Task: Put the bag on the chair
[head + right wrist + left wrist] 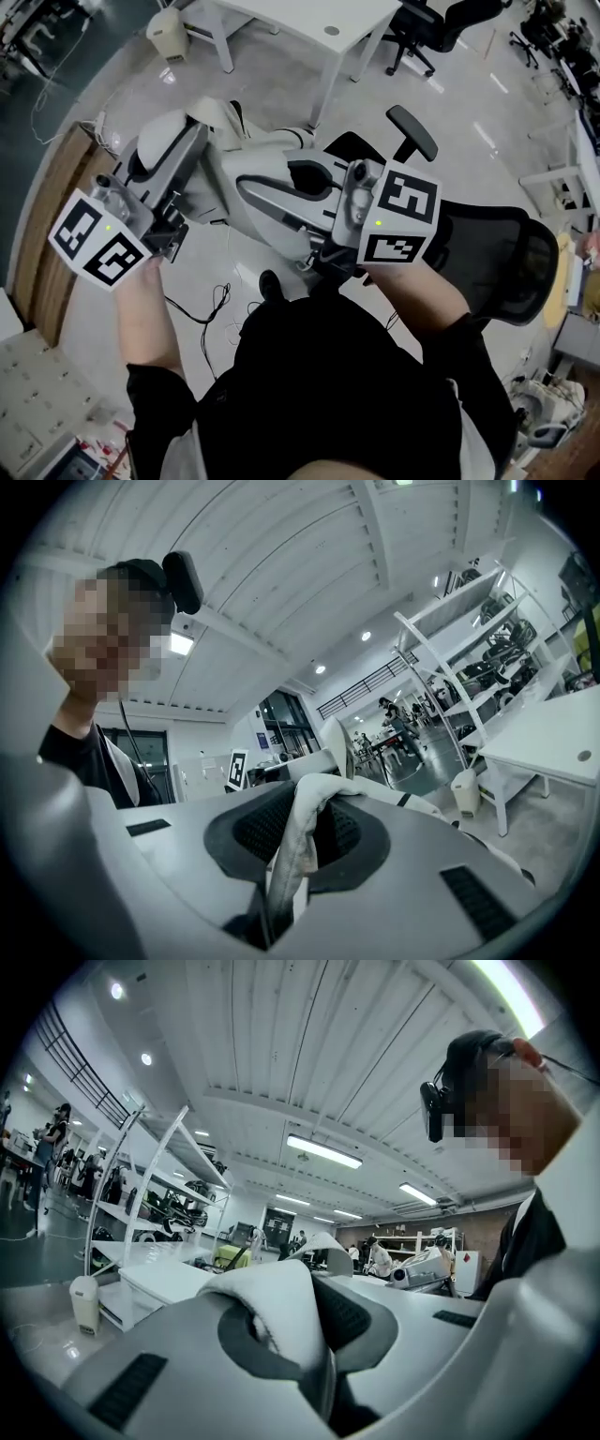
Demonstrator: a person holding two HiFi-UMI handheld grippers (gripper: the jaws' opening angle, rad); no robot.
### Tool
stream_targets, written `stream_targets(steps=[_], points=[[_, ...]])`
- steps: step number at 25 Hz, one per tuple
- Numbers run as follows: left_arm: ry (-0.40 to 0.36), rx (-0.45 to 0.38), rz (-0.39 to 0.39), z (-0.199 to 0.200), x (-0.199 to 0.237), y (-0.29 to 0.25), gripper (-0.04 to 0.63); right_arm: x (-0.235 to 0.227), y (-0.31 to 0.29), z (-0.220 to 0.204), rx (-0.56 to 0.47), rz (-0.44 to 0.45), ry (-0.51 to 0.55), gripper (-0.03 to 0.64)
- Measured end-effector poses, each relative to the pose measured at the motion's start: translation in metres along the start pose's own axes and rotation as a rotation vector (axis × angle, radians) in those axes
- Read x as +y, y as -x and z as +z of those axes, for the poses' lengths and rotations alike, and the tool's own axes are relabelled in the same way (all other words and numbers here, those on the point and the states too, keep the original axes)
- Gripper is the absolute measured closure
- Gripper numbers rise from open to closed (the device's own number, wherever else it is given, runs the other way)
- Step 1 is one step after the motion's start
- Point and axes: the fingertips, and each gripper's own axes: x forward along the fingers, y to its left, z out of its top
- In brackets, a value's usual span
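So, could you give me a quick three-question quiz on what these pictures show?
1. True or false: the left hand-held gripper is open and empty.
2. The right hand-held gripper is shut on: A) the white bag B) a cable C) a cup.
3. Fill in: in the head view, the black office chair stands on the person's ___ side.
Key: 1 false, it pinches the bag's fabric; 2 A; 3 right.

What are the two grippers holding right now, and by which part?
The white bag: left gripper and right gripper each shut on one of its fabric straps.
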Motion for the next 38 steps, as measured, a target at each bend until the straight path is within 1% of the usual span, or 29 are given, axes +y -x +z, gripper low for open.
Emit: stream_targets(steps=[3,5,9,11,15,19,24,26,28,31,33,35,38], points=[[-0.038,-0.022,-0.028,0.035,0.015,0.017,0.552,0.001,-0.026,0.034,-0.049,-0.022,0.043,0.557],[-0.076,-0.03,-0.051,0.054,0.013,0.02,0.552,-0.001,-0.028,0.058,-0.091,-0.043,0.065,0.557],[-0.144,-0.036,-0.096,0.078,-0.019,0.009,0.552,0.004,-0.003,0.096,-0.15,-0.078,0.098,0.557],[-0.164,-0.042,-0.111,0.087,-0.038,0.005,0.552,0.012,0.011,0.109,-0.171,-0.083,0.117,0.557],[-0.152,-0.051,-0.142,0.09,-0.052,-0.004,0.552,0.02,0.026,0.119,-0.181,-0.093,0.164,0.557],[-0.143,-0.047,-0.189,0.09,-0.07,-0.027,0.553,0.02,0.054,0.128,-0.187,-0.129,0.184,0.557],[-0.167,-0.027,-0.268,0.093,-0.13,-0.088,0.553,0.023,0.135,0.149,-0.221,-0.206,0.198,0.557],[-0.155,-0.022,-0.291,0.088,-0.141,-0.113,0.552,0.018,0.161,0.149,-0.216,-0.237,0.208,0.557],[-0.136,-0.021,-0.308,0.077,-0.141,-0.131,0.552,0.008,0.174,0.141,-0.2,-0.266,0.219,0.557],[-0.117,-0.009,-0.338,0.057,-0.134,-0.151,0.552,-0.009,0.185,0.129,-0.187,-0.335,0.226,0.557],[-0.12,0.023,-0.375,0.043,-0.127,-0.167,0.552,-0.026,0.192,0.124,-0.193,-0.404,0.214,0.557],[-0.138,0.055,-0.441,0.034,-0.121,-0.192,0.552,-0.049,0.205,0.126,-0.216,-0.49,0.201,0.557],[-0.14,0.094,-0.587,0.022,-0.117,-0.227,0.552,-0.079,0.227,0.13,-0.277,-0.654,0.176,0.557]])
